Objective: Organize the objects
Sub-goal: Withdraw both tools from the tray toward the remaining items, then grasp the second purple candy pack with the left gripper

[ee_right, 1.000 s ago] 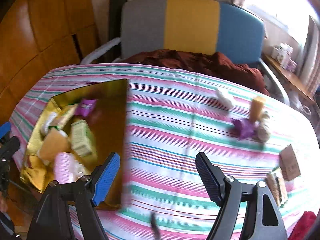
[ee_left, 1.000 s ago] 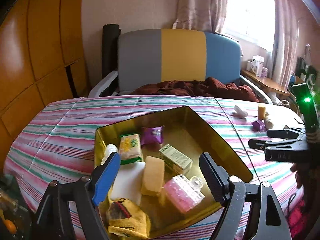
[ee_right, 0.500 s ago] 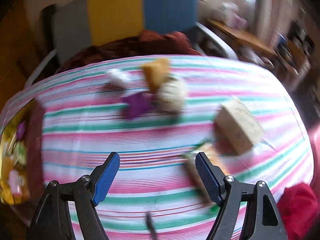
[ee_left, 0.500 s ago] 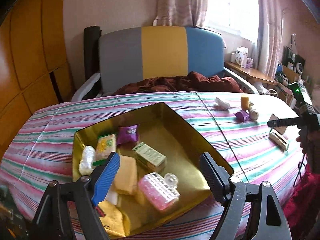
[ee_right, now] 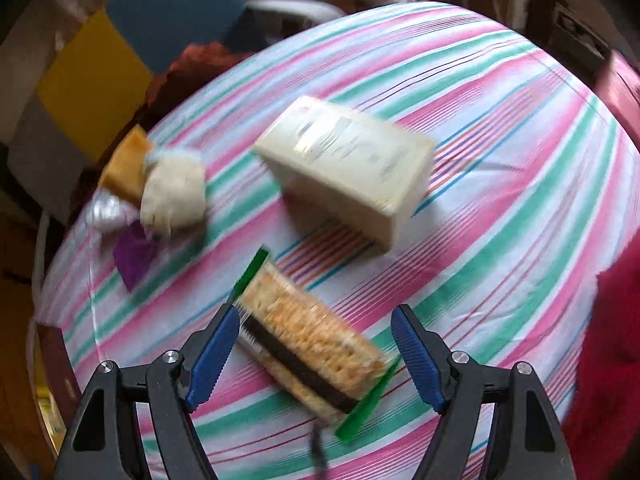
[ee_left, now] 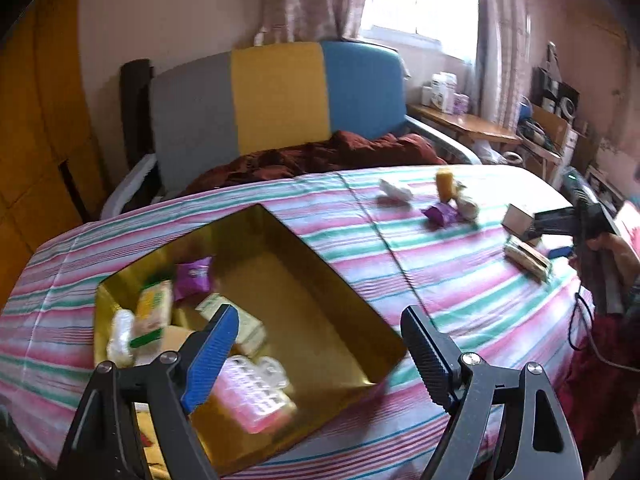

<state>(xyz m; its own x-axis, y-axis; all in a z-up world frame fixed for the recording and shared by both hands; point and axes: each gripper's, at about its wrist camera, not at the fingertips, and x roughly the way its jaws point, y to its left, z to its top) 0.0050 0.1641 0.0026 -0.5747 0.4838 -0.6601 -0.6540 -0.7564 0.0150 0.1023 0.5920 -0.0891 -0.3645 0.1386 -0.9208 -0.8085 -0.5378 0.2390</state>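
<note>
Over the striped cloth [ee_left: 440, 264], your left claw [ee_left: 320, 354] gapes empty above one gold tray [ee_left: 360, 312] holding about seven items; six loose items lie right, bed behind. Right view: your right claw [ee_right: 316, 354] released, straddling one cracker pack [ee_right: 308, 344], untouched; one cream box [ee_right: 348, 160] beyond.
</note>
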